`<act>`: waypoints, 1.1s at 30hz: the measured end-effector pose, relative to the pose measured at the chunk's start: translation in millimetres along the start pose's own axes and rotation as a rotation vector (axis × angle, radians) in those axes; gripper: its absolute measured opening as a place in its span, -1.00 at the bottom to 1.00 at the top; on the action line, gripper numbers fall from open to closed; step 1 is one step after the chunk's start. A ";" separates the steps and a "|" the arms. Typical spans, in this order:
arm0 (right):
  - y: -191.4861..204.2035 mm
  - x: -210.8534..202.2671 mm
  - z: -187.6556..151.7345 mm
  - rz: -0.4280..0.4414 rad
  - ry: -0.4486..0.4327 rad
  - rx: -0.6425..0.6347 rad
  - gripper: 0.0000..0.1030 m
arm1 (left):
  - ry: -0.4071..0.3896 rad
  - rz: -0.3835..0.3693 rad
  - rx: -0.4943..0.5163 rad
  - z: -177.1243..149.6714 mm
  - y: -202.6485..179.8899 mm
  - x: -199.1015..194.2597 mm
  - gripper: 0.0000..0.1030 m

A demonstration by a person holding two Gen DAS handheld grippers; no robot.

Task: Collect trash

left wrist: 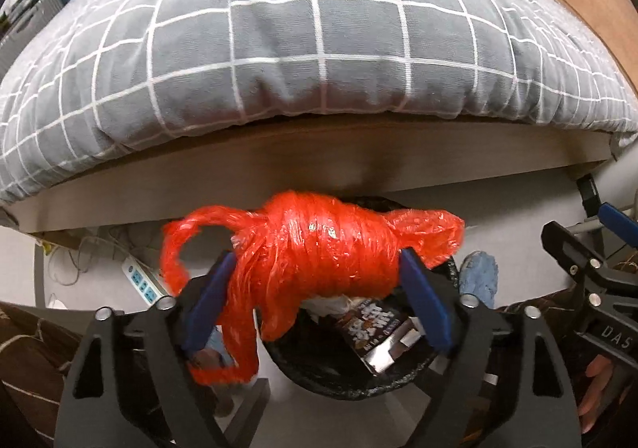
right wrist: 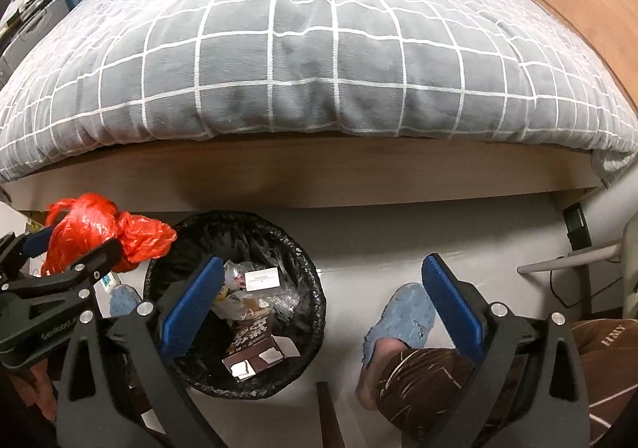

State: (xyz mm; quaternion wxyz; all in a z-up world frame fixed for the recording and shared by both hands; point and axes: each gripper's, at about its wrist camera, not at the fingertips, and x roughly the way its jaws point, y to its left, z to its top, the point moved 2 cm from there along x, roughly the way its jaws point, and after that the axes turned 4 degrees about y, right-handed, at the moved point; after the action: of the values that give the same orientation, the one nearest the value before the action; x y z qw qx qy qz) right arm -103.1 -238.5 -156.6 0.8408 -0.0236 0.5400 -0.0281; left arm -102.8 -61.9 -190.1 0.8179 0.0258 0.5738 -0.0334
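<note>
The knotted red bag (left wrist: pixel 319 248) is seen between the left gripper's (left wrist: pixel 317 280) spread fingers above the black-lined bin (right wrist: pixel 235 300), into which it should be dropped squarely, while the right gripper (right wrist: pixel 323 296) is held wide apart, empty.

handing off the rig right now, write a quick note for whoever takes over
Left tongs: spread wide, red bag between the pads, grip looks loose.
Right tongs: open, empty, over the floor beside the bin.
Things: the red bag hangs near the bin's edge, by the bed.
Done: the bin already holds wrappers and a brown box.
Left: get the red bag into the bin and check that it lands inside.
</note>
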 end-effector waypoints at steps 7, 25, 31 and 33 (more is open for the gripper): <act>2.7 -12.2 10.6 0.005 -0.035 -0.008 0.85 | -0.069 -0.006 -0.031 3.0 22.2 -23.9 0.88; 18.6 -175.4 39.6 0.045 -0.313 -0.029 0.85 | -0.350 0.040 -0.066 21.3 47.5 -202.6 0.89; 18.7 -206.8 33.2 0.044 -0.349 -0.027 0.85 | -0.379 0.017 -0.079 9.7 48.7 -229.2 0.89; 18.3 -210.3 32.2 0.045 -0.351 -0.027 0.85 | -0.386 0.018 -0.077 7.2 48.7 -232.4 0.89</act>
State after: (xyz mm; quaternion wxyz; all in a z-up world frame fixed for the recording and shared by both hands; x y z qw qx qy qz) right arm -160.7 -204.6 46.3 0.9222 -0.0276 0.3857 0.0025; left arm -170.8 -8.1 31.1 0.9133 -0.0070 0.4071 -0.0085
